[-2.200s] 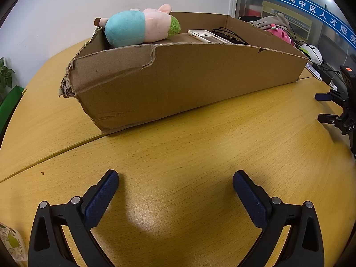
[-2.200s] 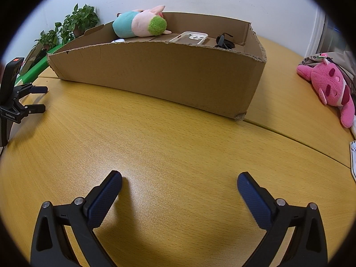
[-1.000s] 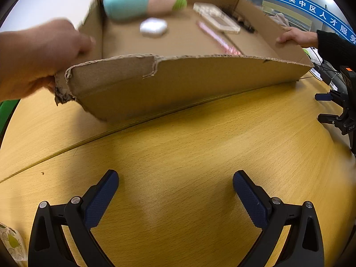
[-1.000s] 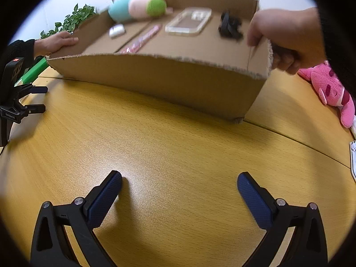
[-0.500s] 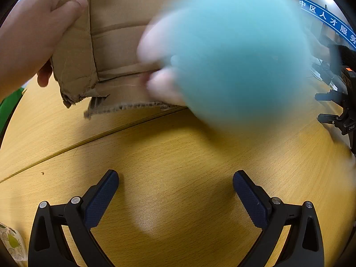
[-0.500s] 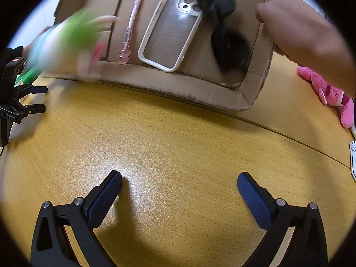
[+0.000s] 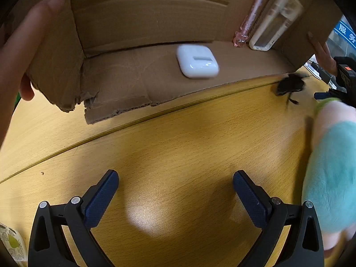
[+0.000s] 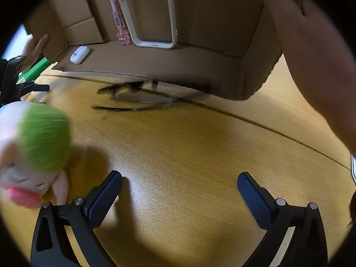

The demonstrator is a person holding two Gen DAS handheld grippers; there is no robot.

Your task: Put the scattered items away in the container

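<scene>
Cardboard box (image 7: 138, 82) is tipped toward us at 12 o'clock by bare hands, spilling items onto the desk (image 7: 178, 146). Both claws, left (image 7: 175, 191) and right (image 8: 179, 191), rest gaping and empty; we should wait for the plush toy (image 8: 42, 142) at 9 o'clock to settle.

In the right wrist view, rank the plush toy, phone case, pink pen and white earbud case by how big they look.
1. plush toy, though nearness to the camera inflates it
2. phone case, partly cut off
3. pink pen
4. white earbud case
</scene>
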